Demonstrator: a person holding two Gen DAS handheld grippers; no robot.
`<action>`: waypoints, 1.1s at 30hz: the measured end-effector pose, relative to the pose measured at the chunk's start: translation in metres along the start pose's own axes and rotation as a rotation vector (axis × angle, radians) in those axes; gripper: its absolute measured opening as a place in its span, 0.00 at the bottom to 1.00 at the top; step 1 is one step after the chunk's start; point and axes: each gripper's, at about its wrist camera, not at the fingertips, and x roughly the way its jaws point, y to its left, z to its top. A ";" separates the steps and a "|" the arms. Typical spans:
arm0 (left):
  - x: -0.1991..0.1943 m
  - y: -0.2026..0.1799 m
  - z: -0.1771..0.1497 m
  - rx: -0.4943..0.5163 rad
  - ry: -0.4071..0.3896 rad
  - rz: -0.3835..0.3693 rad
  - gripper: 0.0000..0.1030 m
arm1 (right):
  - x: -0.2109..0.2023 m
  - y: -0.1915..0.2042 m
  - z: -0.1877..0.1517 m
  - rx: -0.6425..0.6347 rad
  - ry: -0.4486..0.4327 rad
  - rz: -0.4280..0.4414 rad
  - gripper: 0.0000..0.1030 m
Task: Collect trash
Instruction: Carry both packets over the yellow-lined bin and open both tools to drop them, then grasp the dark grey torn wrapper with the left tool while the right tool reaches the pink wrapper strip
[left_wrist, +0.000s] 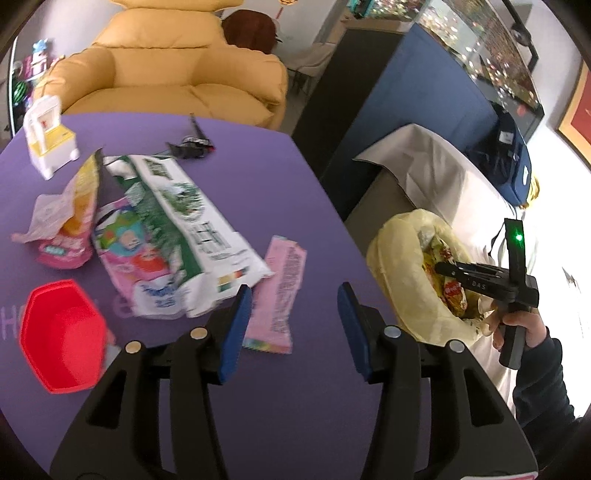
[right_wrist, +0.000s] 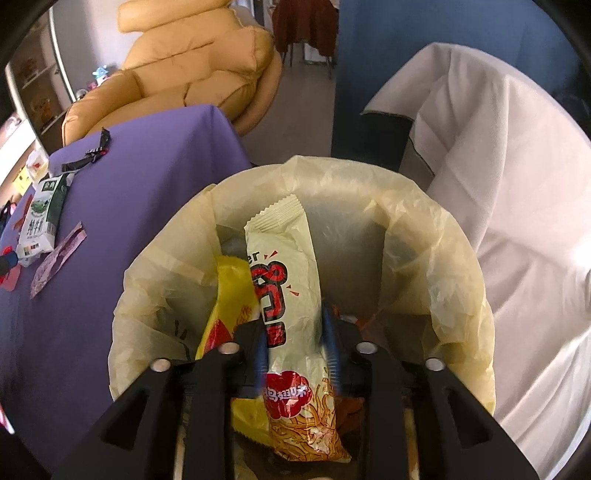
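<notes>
My left gripper (left_wrist: 294, 291) hangs open over the purple table (left_wrist: 295, 206) with nothing between its blue pads. Just ahead of it lie a pink wrapper (left_wrist: 277, 295), a green-and-white carton (left_wrist: 184, 221), a pink pouch (left_wrist: 129, 258) and a yellow-pink wrapper (left_wrist: 74, 221). My right gripper (right_wrist: 295, 325) points down into the bin with the yellowish liner (right_wrist: 443, 236). A cream snack wrapper (right_wrist: 288, 266) stands loose between its blurred pads, beside a yellow wrapper (right_wrist: 232, 295). In the left wrist view the right gripper (left_wrist: 441, 267) reaches into the bin (left_wrist: 399, 280).
A red hexagonal bowl (left_wrist: 62, 339), a white-and-yellow toy (left_wrist: 48, 136) and a black wrapper (left_wrist: 190, 146) also sit on the table. A yellow armchair (left_wrist: 166, 74) stands behind it. White-draped furniture (right_wrist: 498, 184) and a blue panel (left_wrist: 406, 92) flank the bin.
</notes>
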 end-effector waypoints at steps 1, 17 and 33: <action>-0.003 0.003 -0.001 -0.007 -0.006 -0.001 0.45 | -0.002 -0.001 0.000 0.011 0.004 0.008 0.36; -0.032 0.044 -0.009 -0.062 -0.077 0.033 0.47 | -0.070 0.039 0.000 -0.049 -0.154 0.071 0.59; -0.028 0.061 0.011 -0.123 -0.090 0.075 0.47 | -0.031 0.159 0.005 -0.136 -0.206 0.350 0.60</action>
